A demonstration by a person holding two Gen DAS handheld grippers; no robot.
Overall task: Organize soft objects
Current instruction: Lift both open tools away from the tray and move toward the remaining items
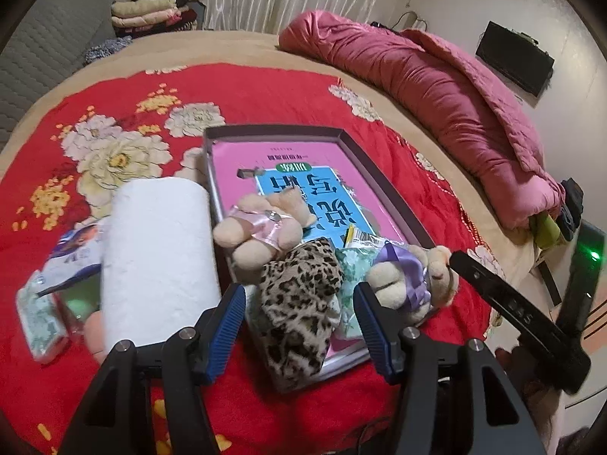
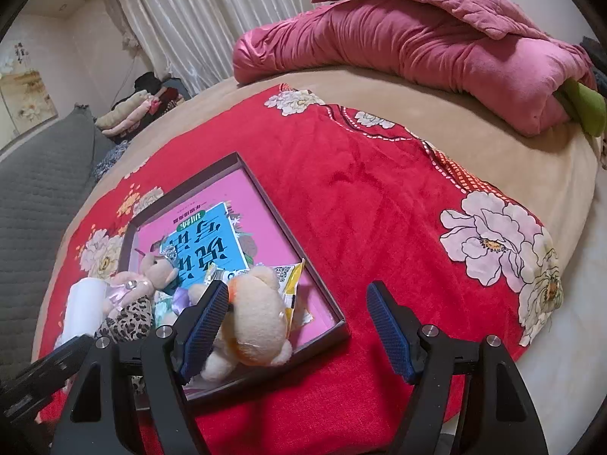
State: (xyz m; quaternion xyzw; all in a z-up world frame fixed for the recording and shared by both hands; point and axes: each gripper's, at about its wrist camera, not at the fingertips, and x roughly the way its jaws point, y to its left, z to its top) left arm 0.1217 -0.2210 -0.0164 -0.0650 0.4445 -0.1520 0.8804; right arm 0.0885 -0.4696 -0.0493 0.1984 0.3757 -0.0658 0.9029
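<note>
A shallow box (image 1: 273,129) with a pink lining and a teal book lies on the red floral blanket. In it are a pink-ribboned bear (image 1: 261,227), a purple-ribboned bear (image 1: 409,280), a green tissue pack (image 1: 349,265) and a leopard-print soft piece (image 1: 299,303) draped over the near rim. My left gripper (image 1: 299,322) hangs open just above the leopard piece, pads clear of it. In the right wrist view my right gripper (image 2: 299,326) is open over the box's (image 2: 265,197) near corner. An orange-ribboned bear (image 2: 254,322) lies beside its left pad.
A white paper roll (image 1: 159,261), a tissue pack (image 1: 38,322) and a blue-white packet (image 1: 72,261) lie left of the box. A rolled pink quilt (image 2: 417,38) runs along the bed's far side. Folded clothes (image 1: 151,11) and a grey cushion (image 1: 45,49) sit beyond.
</note>
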